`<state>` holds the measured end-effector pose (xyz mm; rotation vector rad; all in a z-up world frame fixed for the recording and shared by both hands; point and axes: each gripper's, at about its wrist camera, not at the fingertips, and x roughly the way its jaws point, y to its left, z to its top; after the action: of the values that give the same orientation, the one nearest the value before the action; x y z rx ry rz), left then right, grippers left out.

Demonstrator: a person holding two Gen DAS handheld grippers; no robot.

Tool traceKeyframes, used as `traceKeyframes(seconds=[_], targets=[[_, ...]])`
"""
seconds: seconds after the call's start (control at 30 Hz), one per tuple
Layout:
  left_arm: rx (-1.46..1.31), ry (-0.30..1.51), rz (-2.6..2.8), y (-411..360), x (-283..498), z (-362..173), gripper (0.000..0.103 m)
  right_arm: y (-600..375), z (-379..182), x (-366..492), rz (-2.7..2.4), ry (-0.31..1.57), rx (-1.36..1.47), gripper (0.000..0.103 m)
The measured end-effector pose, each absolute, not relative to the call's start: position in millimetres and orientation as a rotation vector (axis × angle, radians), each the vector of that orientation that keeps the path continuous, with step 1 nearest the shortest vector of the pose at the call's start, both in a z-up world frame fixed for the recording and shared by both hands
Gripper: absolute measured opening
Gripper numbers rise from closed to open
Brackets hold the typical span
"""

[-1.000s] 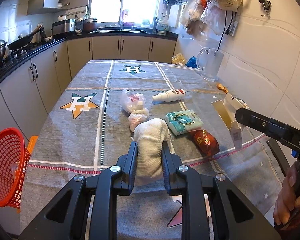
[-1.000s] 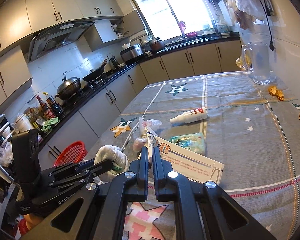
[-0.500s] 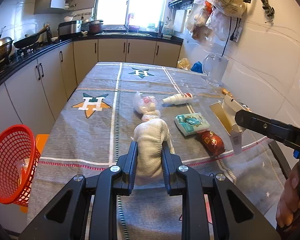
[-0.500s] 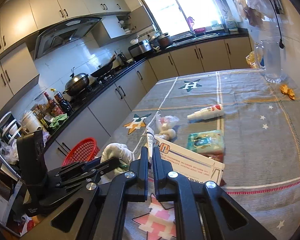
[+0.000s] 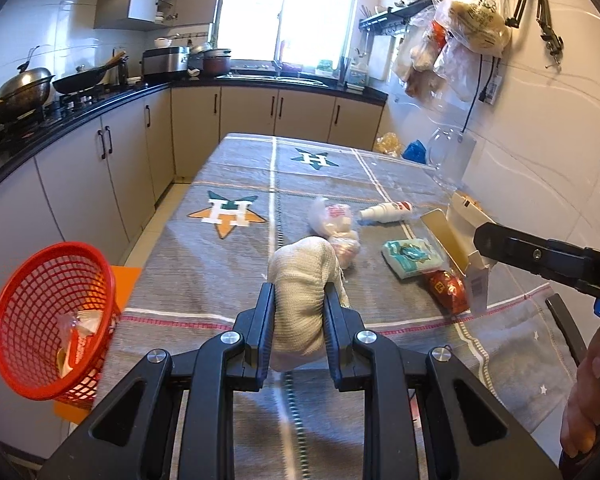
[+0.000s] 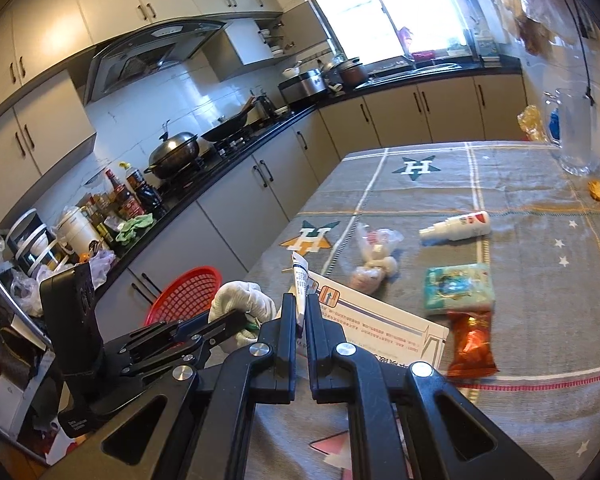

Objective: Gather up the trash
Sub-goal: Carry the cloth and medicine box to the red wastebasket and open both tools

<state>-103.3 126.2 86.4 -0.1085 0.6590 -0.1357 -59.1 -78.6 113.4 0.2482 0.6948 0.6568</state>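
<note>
Both tongs are loaded: our left gripper (image 5: 298, 312) pinches a wadded white cloth (image 5: 302, 280), our right gripper (image 6: 298, 312) is pressed together on the flap of a flattened cardboard box (image 6: 380, 326). We judge this the carry step — next, swing both leftward past the table edge (image 5: 172, 314) to the red mesh basket (image 5: 40, 320). Open floor lies between table and cabinets — room enough.
</note>
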Motion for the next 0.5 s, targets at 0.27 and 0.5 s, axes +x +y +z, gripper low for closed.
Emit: traceKeyframes(seconds=[0.27,0.5], targets=[[-0.149,0.618,-0.091,166,-121,96,0.022,-42,127,-59,0.735,0.715,0.23,0.006],[-0.202,0.575,0.015,228,-138,108,0.022,7,136,-43,0.843,0.778,0.278,0.006]])
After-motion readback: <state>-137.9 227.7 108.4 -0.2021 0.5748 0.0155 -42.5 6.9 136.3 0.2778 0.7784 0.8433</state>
